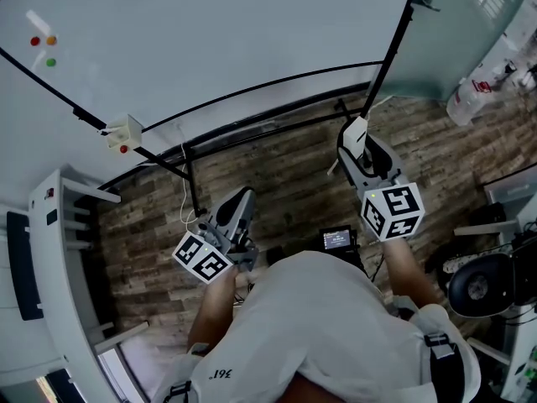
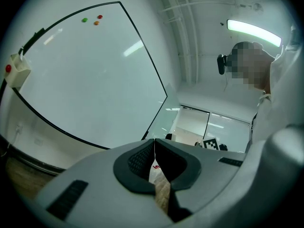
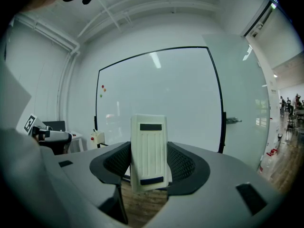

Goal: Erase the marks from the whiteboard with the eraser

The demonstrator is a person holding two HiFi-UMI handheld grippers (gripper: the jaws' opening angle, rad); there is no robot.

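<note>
The whiteboard stands ahead in a black frame, and I see no pen marks on it. Red, orange and green magnets sit near its far left. A white ribbed eraser stands upright between the jaws of my right gripper, which is shut on it. In the head view that gripper is held short of the board's lower right edge, with the eraser at its tip. My left gripper hangs lower at the left. Its jaws meet with nothing between them.
A small white box with a red dot hangs on the board's lower frame. A white shelf unit stands at the left. At the right are a white container and a black stool. The floor is wood plank.
</note>
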